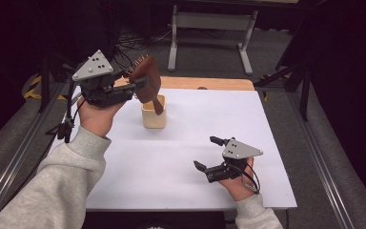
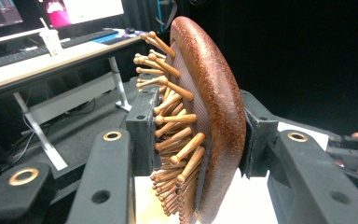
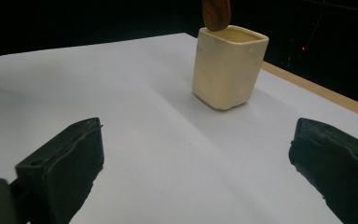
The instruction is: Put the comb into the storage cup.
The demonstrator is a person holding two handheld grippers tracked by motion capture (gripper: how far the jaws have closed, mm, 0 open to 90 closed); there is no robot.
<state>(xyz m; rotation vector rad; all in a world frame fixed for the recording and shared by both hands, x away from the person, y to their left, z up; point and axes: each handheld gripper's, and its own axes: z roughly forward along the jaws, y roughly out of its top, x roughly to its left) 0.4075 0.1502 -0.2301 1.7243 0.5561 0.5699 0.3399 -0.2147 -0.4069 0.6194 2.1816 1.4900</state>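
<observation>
Above the cream cup [image 1: 153,114], the left gripper [image 1: 140,86] holds a wooden hairbrush [image 1: 147,81] by its head, jaws clamped on the paddle: one pad on the smooth brown back, the other in among the wooden pins [image 2: 172,140], as the left gripper view shows. Brush hangs handle-down, and the handle tip [image 3: 216,14] sits at the cup's mouth, just at or barely inside the rim; can't tell the depth exactly. Cup stands upright on the white table [image 1: 171,162], toward the far side, left of centre.

Right gripper [image 1: 207,153] is low over the table near the front right edge, jaws wide apart, nothing between them, pointed at the cup from well apart.

Step, as I read it: stowing the brush in the cup, handle first. Insertion just starting.

Next move needs:
- lower straight down, keeping the handle centred in the opening
- watch the tilt; the head is heavy and wide, the cup is small and light, so it could tip on release
- let go only once the handle bottoms out or leans on the wall
- right gripper could steady the cup if it shifts
</observation>
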